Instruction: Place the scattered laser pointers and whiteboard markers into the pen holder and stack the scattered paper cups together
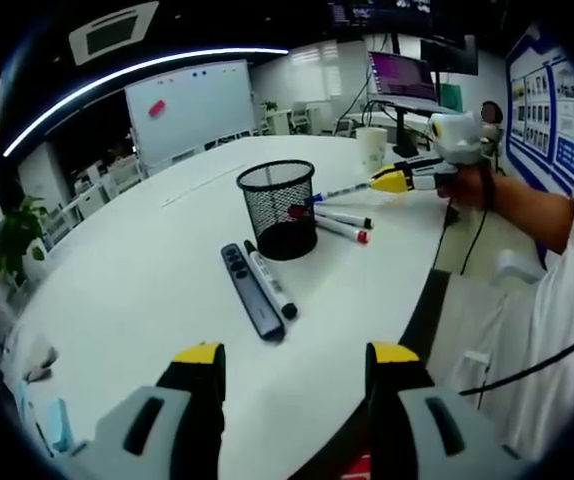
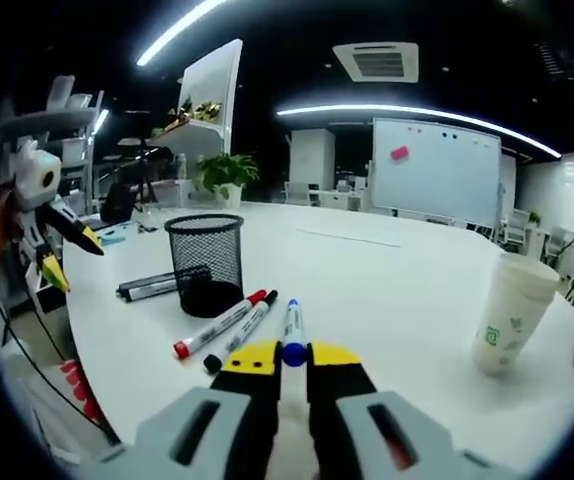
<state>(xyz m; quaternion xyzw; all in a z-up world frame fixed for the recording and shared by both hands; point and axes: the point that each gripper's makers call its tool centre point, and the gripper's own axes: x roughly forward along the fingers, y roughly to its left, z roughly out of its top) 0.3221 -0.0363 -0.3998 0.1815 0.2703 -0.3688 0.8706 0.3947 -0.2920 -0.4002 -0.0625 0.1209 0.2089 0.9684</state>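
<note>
Pen holder: one black mesh pen holder (image 2: 205, 262) stands upright on the white surface (image 2: 387, 290); something dark lies in its bottom, too unclear to name.
Blue marker: one blue-capped marker (image 2: 292, 335) is pinched between the jaws of the right tool (image 2: 282, 365), its cap sticking out past the yellow tips, held low above the surface just in front of the holder. In the left gripper view the same marker (image 1: 339, 192) points toward the holder's rim.
Markers on the surface: two lie side by side beside the holder, a red-capped marker (image 2: 217, 325) and a black-capped marker (image 2: 242, 332), nearly touching each other. One more whiteboard marker (image 1: 270, 282) lies on the holder's other side.
Laser pointer: one dark laser pointer (image 1: 250, 290) lies right alongside that marker.
Paper cups: one pale stack of paper cups (image 2: 509, 315) stands upright, well apart from the holder; how many are nested I cannot tell.
Left tool: the left tool (image 1: 287, 370) has its jaws spread wide and grips nothing, hovering near the surface's near edge.
Edges: the pointer and marker pair lies near that edge, with bare surface around it.
Open room: wide bare surface lies between holder and cups, and beyond the holder toward a whiteboard (image 2: 435, 170).
</note>
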